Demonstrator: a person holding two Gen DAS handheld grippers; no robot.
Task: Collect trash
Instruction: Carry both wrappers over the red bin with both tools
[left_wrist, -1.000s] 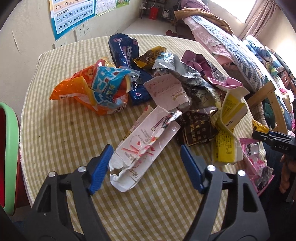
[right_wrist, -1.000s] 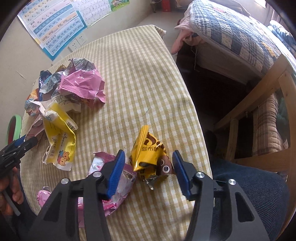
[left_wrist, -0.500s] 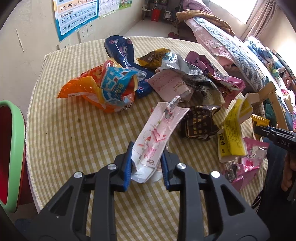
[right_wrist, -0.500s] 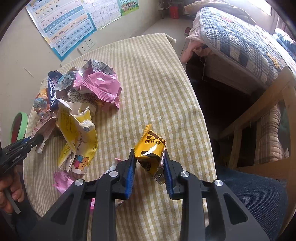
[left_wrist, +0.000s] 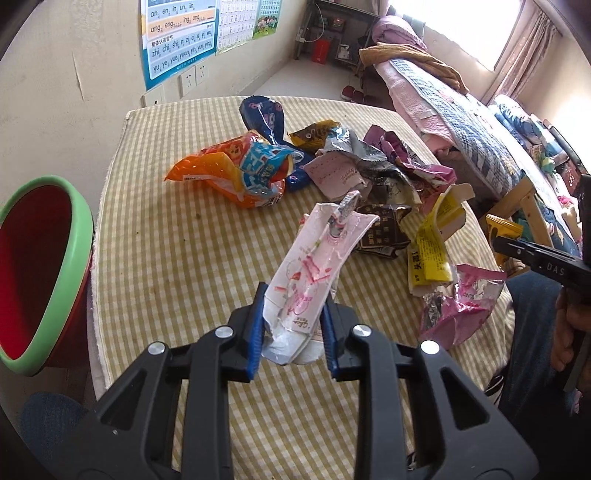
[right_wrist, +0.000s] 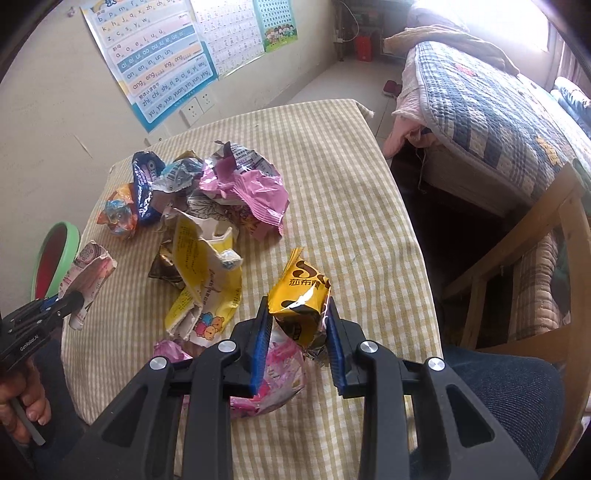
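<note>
The left gripper (left_wrist: 293, 325) is clamped on a white-and-pink wrapper (left_wrist: 314, 273), held clear above the checked tablecloth (left_wrist: 177, 258). The right gripper (right_wrist: 298, 343) pinches a yellow snack packet (right_wrist: 301, 299) above the cloth, near the wrapper pile (right_wrist: 221, 192)

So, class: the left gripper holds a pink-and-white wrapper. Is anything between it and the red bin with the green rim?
Nothing visible. The pink-and-white wrapper is clamped in the left gripper; only bare checked tablecloth lies between it and the red bin beside the table's edge.
</note>
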